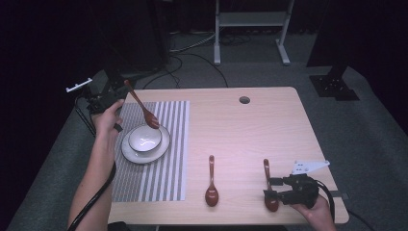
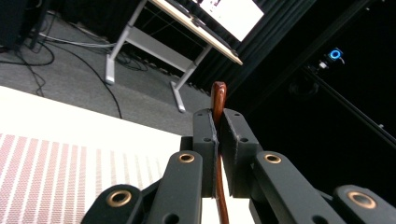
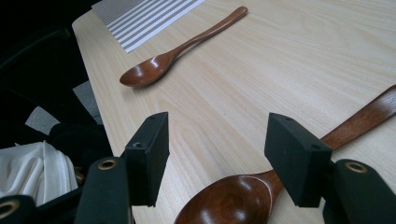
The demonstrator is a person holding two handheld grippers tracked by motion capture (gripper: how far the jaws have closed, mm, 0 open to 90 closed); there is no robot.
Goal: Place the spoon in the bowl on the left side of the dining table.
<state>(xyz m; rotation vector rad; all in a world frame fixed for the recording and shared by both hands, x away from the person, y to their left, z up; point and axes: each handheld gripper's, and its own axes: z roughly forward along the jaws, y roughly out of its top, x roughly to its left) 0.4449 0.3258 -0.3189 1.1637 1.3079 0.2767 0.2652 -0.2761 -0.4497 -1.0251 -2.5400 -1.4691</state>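
Over the striped mat, my left gripper (image 1: 111, 95) is clamped on a spoon (image 1: 143, 110) by its handle so the head tips into the bowl (image 1: 144, 138); my right gripper (image 1: 270, 187) rests with jaws apart astride another spoon (image 1: 269, 185) near the table (image 1: 250, 134) edge, ready to grab it

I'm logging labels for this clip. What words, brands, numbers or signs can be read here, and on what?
None can be read.
Grey plate on the right gripper: dark marks, too small to read.
Bright screen in the left gripper view: dark marks, too blurred to read.
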